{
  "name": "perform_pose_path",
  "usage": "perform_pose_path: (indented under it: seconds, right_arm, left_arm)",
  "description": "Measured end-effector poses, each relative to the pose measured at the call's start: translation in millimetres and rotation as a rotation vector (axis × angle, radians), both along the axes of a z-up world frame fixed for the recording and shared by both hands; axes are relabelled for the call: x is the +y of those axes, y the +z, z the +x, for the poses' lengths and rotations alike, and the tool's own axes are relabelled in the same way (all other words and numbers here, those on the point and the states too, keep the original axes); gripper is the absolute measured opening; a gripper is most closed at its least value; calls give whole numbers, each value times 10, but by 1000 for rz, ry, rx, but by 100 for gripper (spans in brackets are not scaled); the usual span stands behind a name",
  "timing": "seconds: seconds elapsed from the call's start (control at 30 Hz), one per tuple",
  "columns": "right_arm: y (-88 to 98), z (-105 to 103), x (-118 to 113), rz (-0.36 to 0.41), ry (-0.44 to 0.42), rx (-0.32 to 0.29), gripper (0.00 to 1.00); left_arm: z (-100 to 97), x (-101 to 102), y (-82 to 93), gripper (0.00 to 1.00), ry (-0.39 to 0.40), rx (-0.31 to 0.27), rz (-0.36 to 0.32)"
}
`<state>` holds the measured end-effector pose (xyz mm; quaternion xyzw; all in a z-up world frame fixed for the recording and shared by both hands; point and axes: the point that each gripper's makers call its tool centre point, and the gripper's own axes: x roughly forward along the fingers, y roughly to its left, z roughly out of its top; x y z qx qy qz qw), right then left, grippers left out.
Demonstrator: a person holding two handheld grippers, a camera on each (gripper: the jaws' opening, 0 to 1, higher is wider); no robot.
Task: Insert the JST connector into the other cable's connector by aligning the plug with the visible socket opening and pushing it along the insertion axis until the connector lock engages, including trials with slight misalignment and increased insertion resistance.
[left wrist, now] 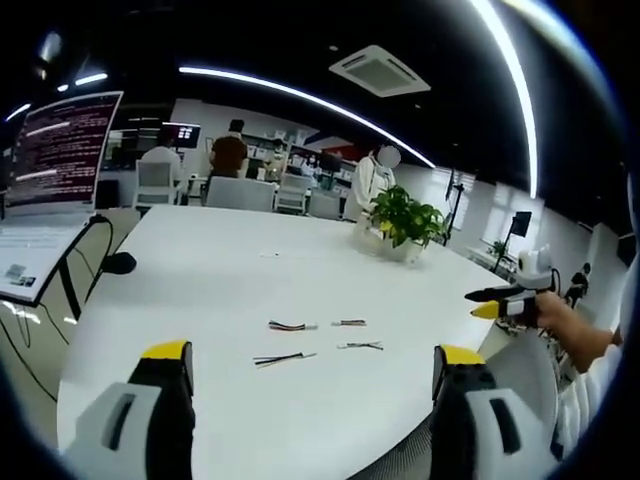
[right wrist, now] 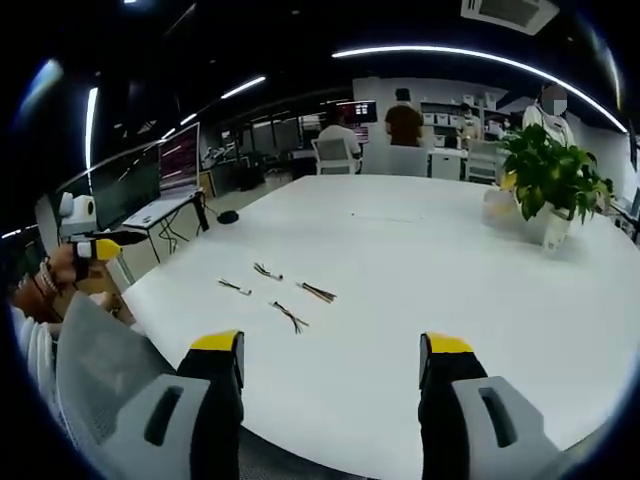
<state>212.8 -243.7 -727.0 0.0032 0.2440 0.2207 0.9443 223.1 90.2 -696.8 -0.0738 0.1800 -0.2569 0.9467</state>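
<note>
Ahead of both tongs the worktop (left wrist: 230,300) looks smooth, white and matt, with soft sheen from ceiling lights. The tongs' jaws look like black and grey plastic with yellow tips; the potted plant (right wrist: 548,180) sits in a glossy white pot.

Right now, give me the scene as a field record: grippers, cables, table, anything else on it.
left gripper: open, empty, above the near table edge
right gripper: open, empty, above the near table edge
cables: four short wire pieces loose mid-table, apart from each other, none held
table: white, rounded
potted plant: far side of table
task state: no connector picked up yet
</note>
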Motion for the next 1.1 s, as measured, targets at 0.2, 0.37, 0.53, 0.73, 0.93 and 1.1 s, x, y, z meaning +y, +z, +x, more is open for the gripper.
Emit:
perform_pose_path:
  seconds: [0.2,0.37,0.53,0.73,0.93,1.1]
  right_arm:
    - [-5,-12,34,0,14,-5,68]
    - [26,25,68,-1,35,-14,66]
    - [51,114,86,-4,49,-17,65]
    - [49,233,100,-13,62,-21,64]
    - [48,372,85,-29,73,-21,63]
    - [41,632,76,-43,89,-28,61]
  left_arm:
    - [19,-13,22,99,-6,-7,2]
    - [103,-3,70,99,-9,-20,13]
    - [204,-24,127,99,-30,-34,21]
    - [353,-107,134,99,-83,-45,37]
    - [523,-189,135,99,-132,-60,52]
    - [778,-350,146,99,-221,-100,57]
